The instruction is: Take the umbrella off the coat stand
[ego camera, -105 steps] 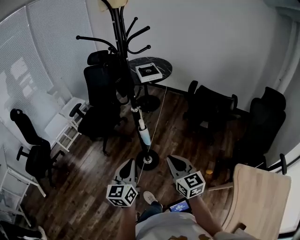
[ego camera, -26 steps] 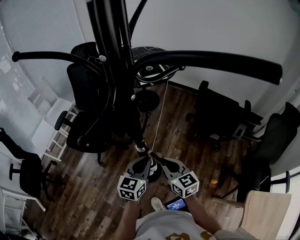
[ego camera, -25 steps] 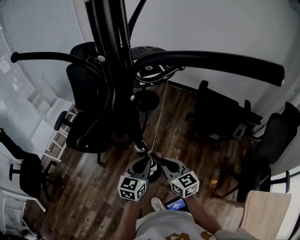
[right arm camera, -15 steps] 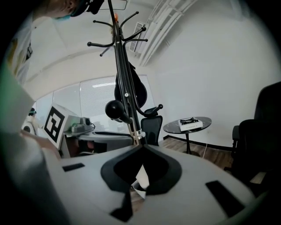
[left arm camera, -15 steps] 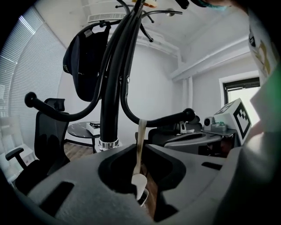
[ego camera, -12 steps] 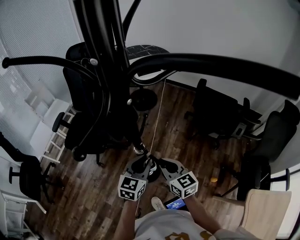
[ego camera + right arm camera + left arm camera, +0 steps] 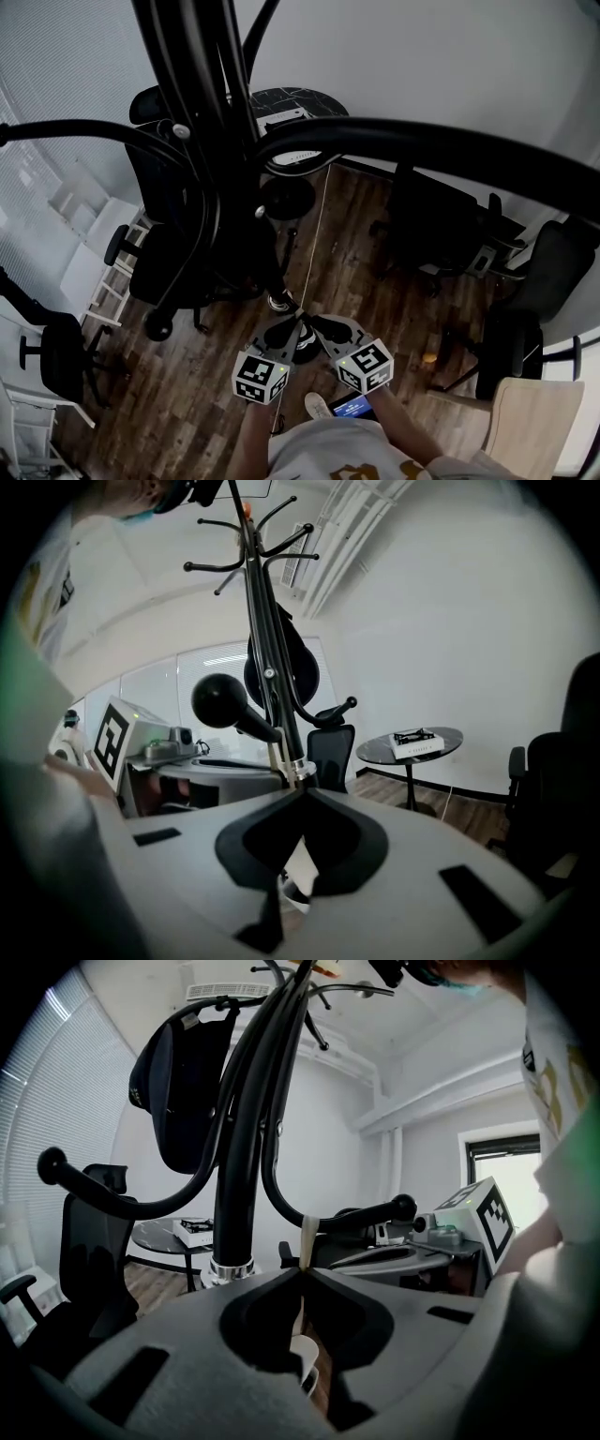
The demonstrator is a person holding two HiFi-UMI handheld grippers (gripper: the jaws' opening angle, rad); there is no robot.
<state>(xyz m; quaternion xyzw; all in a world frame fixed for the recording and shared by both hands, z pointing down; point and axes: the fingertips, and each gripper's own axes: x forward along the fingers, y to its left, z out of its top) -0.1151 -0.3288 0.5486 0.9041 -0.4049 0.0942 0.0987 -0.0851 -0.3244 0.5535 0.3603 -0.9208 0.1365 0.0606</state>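
The black coat stand (image 7: 202, 112) fills the head view, its hooks reaching over both hands. The folded umbrella (image 7: 278, 298) hangs along the pole, mostly hidden by the dark stand. My left gripper (image 7: 292, 326) and right gripper (image 7: 314, 323) meet tip to tip at its lower end. In the left gripper view the jaws (image 7: 305, 1271) are shut, with the umbrella's pale tip (image 7: 307, 1241) sticking up from between them. In the right gripper view the jaws (image 7: 300, 794) are also shut, and a white part of the umbrella (image 7: 300, 864) shows under them.
Black office chairs (image 7: 169, 253) (image 7: 436, 225) stand on either side of the stand. Behind it is a round dark table (image 7: 323, 98) with a white box (image 7: 281, 120). A thin white cord (image 7: 319, 225) crosses the wood floor. A pale wooden seat (image 7: 534, 422) is at the lower right.
About four seconds ago both grippers were open and apart below the umbrella; now they are shut together on its lower end. Over the last second the stand's hooks loom slightly larger.
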